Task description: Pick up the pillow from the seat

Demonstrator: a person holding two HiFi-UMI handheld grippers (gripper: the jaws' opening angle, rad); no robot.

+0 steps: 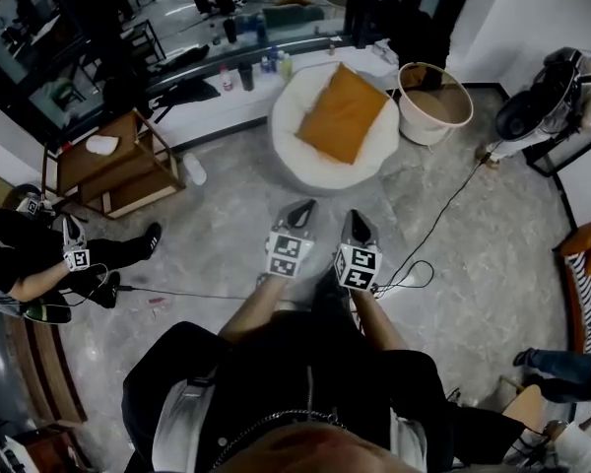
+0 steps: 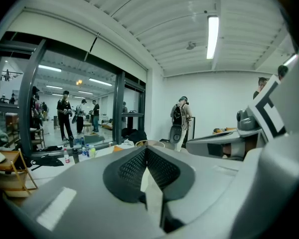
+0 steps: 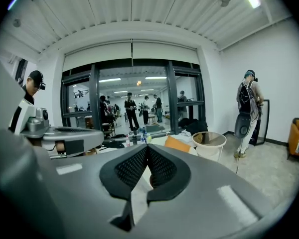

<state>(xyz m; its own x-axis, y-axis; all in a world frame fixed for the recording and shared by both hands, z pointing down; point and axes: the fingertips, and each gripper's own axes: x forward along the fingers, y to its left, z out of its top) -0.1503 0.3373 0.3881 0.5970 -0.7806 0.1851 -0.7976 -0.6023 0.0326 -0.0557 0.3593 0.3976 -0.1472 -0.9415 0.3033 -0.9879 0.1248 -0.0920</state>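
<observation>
Orange pillow [image 1: 343, 112] on seat [image 1: 286, 116], well beyond left tool [image 1: 302, 209], right tool [image 1: 355, 221]; both closed.

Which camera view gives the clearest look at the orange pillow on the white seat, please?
The head view: it shows the whole orange pillow from above, lying on the white seat. The right gripper view catches only an edge-on part of it, and the left gripper view just an orange sliver.
</observation>
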